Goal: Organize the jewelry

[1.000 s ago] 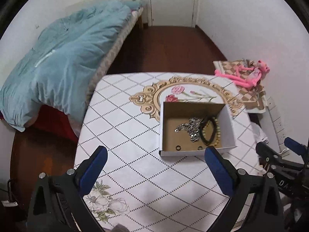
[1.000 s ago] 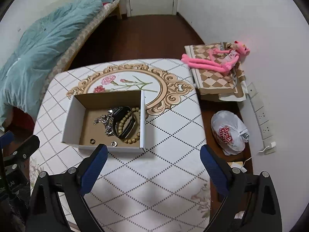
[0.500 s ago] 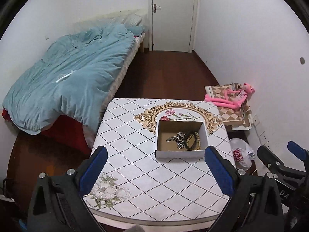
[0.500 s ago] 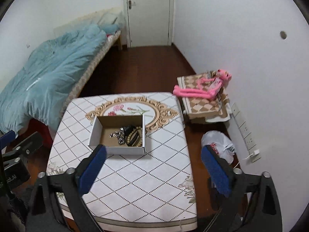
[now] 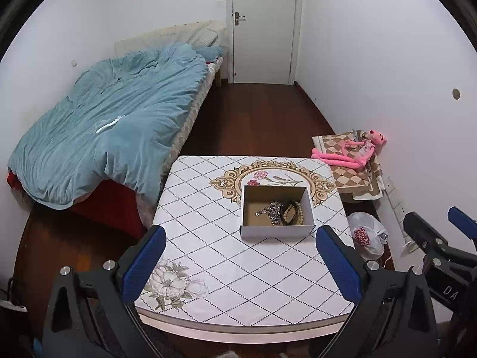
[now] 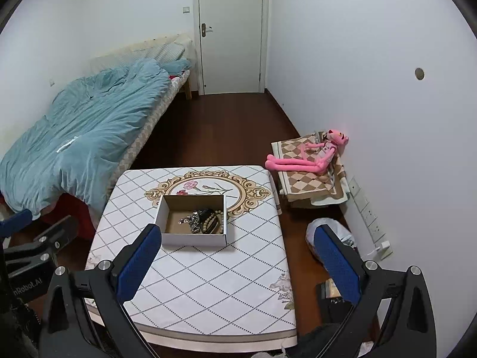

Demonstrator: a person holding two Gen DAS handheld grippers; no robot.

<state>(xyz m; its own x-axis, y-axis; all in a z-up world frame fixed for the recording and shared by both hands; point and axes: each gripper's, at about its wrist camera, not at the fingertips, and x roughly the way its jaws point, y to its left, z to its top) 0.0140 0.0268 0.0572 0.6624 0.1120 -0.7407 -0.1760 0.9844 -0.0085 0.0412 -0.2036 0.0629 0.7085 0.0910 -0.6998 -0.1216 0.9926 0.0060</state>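
Observation:
A small open cardboard box (image 5: pixel 277 230) (image 6: pixel 192 238) stands on the white patterned table (image 5: pixel 226 262) (image 6: pixel 208 274). Inside lie a silver chain (image 5: pixel 269 210) (image 6: pixel 190 222), a black bracelet (image 5: pixel 287 208) (image 6: pixel 205 216) and a beige bead bracelet (image 5: pixel 298 216) (image 6: pixel 219 223), bunched at the box's right side. My left gripper (image 5: pixel 238 262) is open and empty, held high, well back from the table's near edge. My right gripper (image 6: pixel 238 259) is open and empty, likewise high and back. Each gripper shows at the edge of the other's view.
A bed with a blue quilt (image 5: pixel 113 131) is left of the table. A pink plush toy (image 5: pixel 351 153) lies on a checkered cushion by the right wall. A white plastic bag (image 5: pixel 365 234) sits on the floor right of the table. A closed door (image 5: pixel 262 26) is at the far end.
Both grippers have pulled up and back from the box, so the whole table and room now show. The jewelry and box have not moved. Both grippers stayed open.

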